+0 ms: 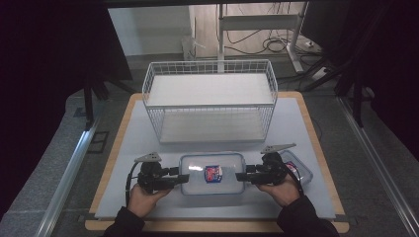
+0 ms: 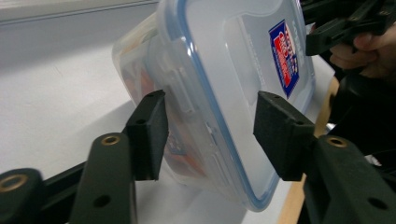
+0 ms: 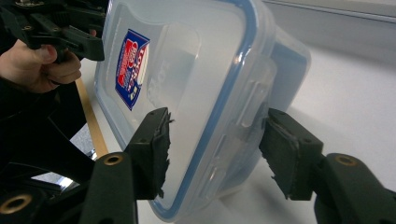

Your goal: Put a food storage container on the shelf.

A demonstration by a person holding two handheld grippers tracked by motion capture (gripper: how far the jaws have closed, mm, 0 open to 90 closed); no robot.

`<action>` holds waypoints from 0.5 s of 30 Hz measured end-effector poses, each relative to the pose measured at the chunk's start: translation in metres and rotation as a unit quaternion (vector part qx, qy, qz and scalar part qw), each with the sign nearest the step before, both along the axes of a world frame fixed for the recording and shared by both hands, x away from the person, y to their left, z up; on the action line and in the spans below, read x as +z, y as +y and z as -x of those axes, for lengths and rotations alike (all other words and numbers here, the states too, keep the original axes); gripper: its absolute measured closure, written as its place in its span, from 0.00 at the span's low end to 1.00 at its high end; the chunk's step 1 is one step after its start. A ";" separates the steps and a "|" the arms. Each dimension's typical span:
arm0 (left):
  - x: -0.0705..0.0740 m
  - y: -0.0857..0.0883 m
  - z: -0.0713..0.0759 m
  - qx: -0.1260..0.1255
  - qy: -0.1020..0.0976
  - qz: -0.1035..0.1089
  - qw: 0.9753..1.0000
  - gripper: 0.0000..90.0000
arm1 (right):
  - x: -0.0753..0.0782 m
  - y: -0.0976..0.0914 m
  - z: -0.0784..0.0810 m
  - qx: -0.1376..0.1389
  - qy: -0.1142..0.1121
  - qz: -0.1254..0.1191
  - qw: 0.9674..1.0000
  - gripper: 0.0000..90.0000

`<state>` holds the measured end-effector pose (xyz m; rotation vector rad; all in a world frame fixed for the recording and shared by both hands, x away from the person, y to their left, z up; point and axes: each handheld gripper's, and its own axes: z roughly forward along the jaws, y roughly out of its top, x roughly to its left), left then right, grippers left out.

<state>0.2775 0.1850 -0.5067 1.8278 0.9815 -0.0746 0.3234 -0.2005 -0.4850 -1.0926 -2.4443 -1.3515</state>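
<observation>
Lidded container (image 1: pixel 212 174) lies on the bench (image 1: pixel 296 128), long axis running between my hands. My left gripper (image 1: pixel 182 178) and right gripper (image 1: pixel 241 176) each straddle one short end; fingers (image 2: pixel 150 133) released, not yet pinching its clasps.

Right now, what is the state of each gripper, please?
Left gripper: open, jaws astride the left end of the lidded container.
Right gripper: open, jaws astride its right end.

A grey floor (image 1: pixel 54 163) surrounds the table (image 1: pixel 316 128), with cables (image 1: pixel 257 42) (tangled) beyond it.
</observation>
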 end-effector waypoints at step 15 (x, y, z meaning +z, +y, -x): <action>-0.002 0.004 0.006 0.006 0.011 0.015 1.000 0.56 | -0.006 -0.002 0.000 -0.001 0.018 -0.021 1.000 0.50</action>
